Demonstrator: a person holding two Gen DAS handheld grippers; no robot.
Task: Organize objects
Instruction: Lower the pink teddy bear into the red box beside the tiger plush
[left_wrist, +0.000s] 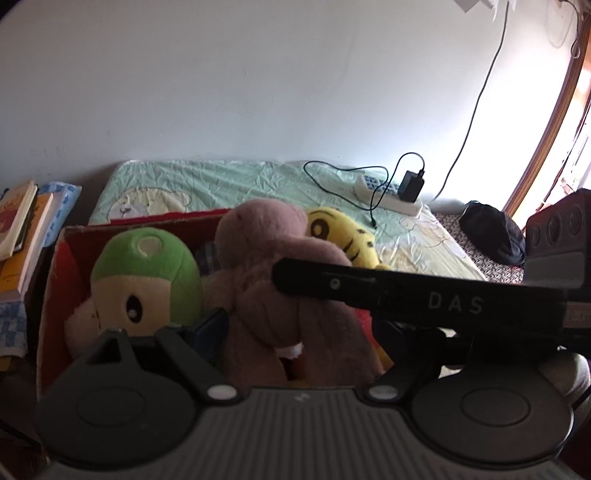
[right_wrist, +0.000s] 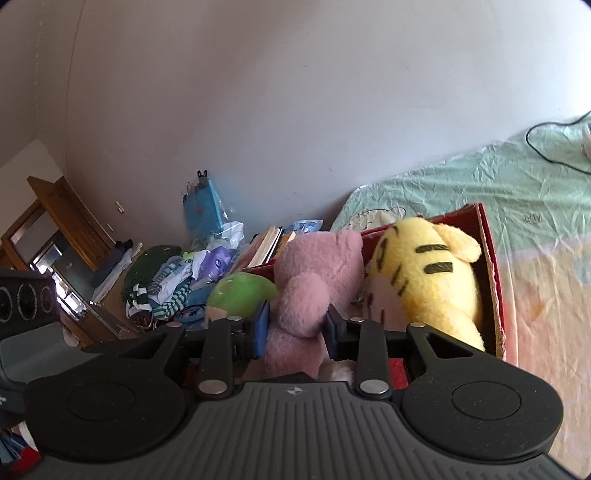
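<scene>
Plush toys are packed into a red cardboard box that stands on a bed covered by a pale green sheet. A pink plush toy is clamped between the two fingers of the right gripper, whose blue pads press against the toy's sides, so the jaws are held part-way closed on it. Just to the right of that gripper a yellow striped plush lies against the box wall, and just to its left a green-capped plush is seen. In the left wrist view the same pink toy sits directly ahead, with the right gripper's black finger crossing in front of it from the right. The left gripper is mostly hidden behind the toy; only one blue pad is visible beside the plush, and whether its jaws are wide or narrow cannot be told. Beyond the box, a white power strip with a black adapter rests on the sheet. Books are stacked to the left of the box.
</scene>
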